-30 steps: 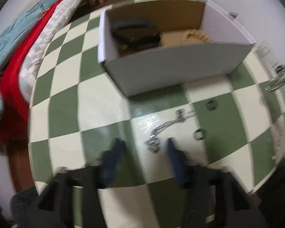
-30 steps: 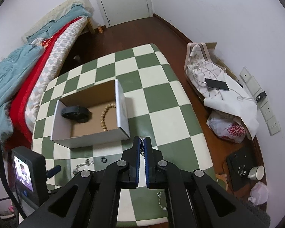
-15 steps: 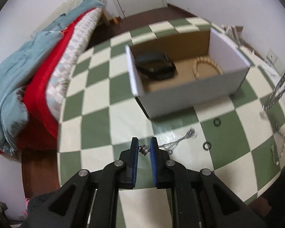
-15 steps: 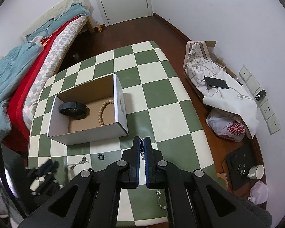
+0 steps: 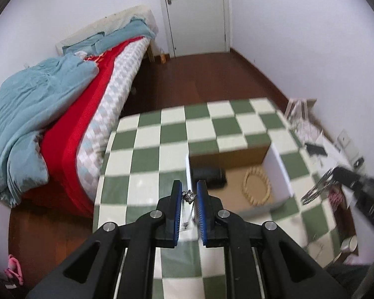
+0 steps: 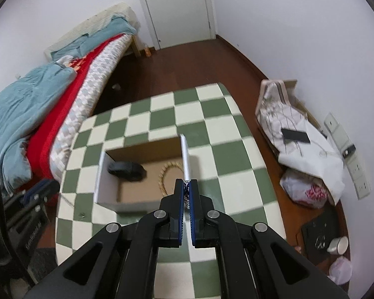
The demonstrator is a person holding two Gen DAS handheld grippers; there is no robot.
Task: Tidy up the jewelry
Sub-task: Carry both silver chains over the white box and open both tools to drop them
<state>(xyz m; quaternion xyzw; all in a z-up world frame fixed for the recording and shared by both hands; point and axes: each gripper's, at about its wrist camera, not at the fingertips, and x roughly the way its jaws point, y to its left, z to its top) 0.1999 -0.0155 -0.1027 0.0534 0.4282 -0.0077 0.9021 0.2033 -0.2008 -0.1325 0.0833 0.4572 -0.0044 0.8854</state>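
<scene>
My left gripper (image 5: 189, 194) is shut on a thin silver chain (image 5: 188, 208) that hangs between its blue pads, lifted above the table just left of the open cardboard box (image 5: 280, 172). My right gripper (image 6: 186, 189) is shut on another silver chain (image 6: 186, 194), held above the box's (image 6: 185, 154) right wall; that chain also shows in the left wrist view (image 5: 316, 190). Inside the box lie a black band (image 6: 127, 169) and a wooden bead bracelet (image 5: 256, 185).
The box stands on a green and white checkered table (image 6: 224, 139). A small ring (image 6: 81, 215) lies on the table at front left. A bed with red and blue bedding (image 6: 37, 107) is at the left. Bags (image 6: 301, 144) lie on the floor to the right.
My left gripper closed on the chain lying on the table and lifted it up toward the box. My right gripper stayed shut on its chain and moved over the box's right wall.
</scene>
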